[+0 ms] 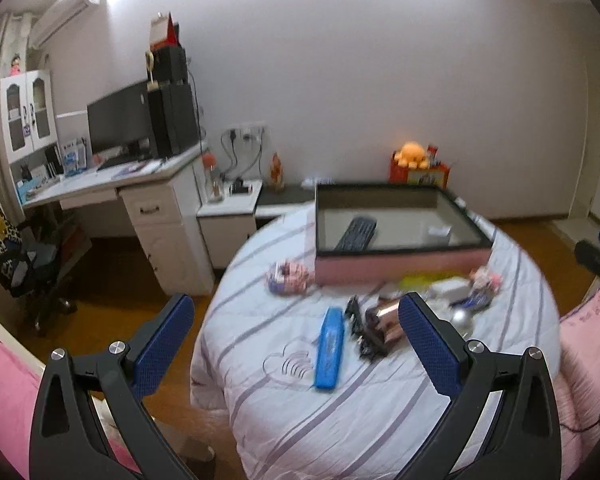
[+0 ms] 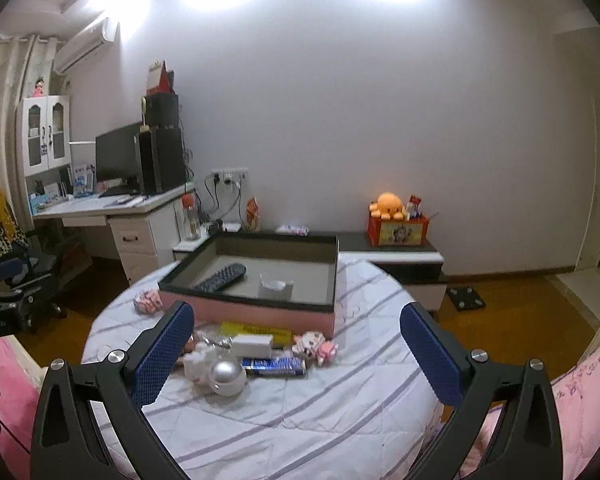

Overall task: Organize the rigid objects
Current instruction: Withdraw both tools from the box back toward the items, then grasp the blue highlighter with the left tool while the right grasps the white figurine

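Jaws of both the left gripper (image 1: 296,344) and right gripper (image 2: 296,354) gape empty; blue case (image 1: 329,349), lower centre, looks stiff, light: pinch its narrow sides.

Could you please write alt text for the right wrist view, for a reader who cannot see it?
The open, empty right hand-held gripper hovers over a striped bedspread strewn with small items, including a silver ball and a white box. Behind them sits a pink-sided tray holding a black remote.

plain white wall (image 2: 380,120) w/ bright ceiling-light glare; brown wood floor (image 2: 520,312); white drawer desk (image 1: 148,200) on the left
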